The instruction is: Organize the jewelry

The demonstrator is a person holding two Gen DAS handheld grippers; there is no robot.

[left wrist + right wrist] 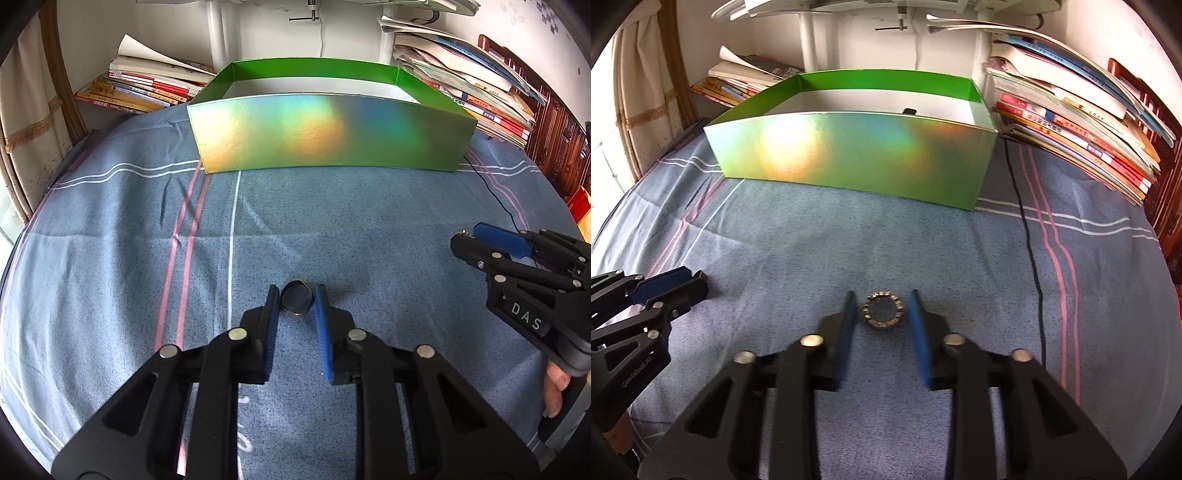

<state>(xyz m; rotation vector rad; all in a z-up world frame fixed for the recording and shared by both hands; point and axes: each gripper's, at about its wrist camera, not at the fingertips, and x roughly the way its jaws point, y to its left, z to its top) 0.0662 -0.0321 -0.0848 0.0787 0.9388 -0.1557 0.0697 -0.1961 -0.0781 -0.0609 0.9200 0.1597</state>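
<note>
A dark metal ring (297, 302) sits tilted between the blue pads of my left gripper (296, 295), which touch it on both sides just above the blue striped cloth. In the right wrist view, a beaded ring (882, 309) lies flat on the cloth between the fingers of my right gripper (882, 299), with a small gap on each side. The shiny green open box (325, 133) (849, 155) stands behind both. Each gripper shows at the edge of the other's view: the right gripper (465, 240) and the left gripper (690, 284).
Stacks of books (147, 88) (1089, 129) flank the box left and right. A black cable (1030, 240) runs down the cloth on the right. A small dark object (909, 110) lies inside the box. A person's fingers (554, 387) hold the right gripper.
</note>
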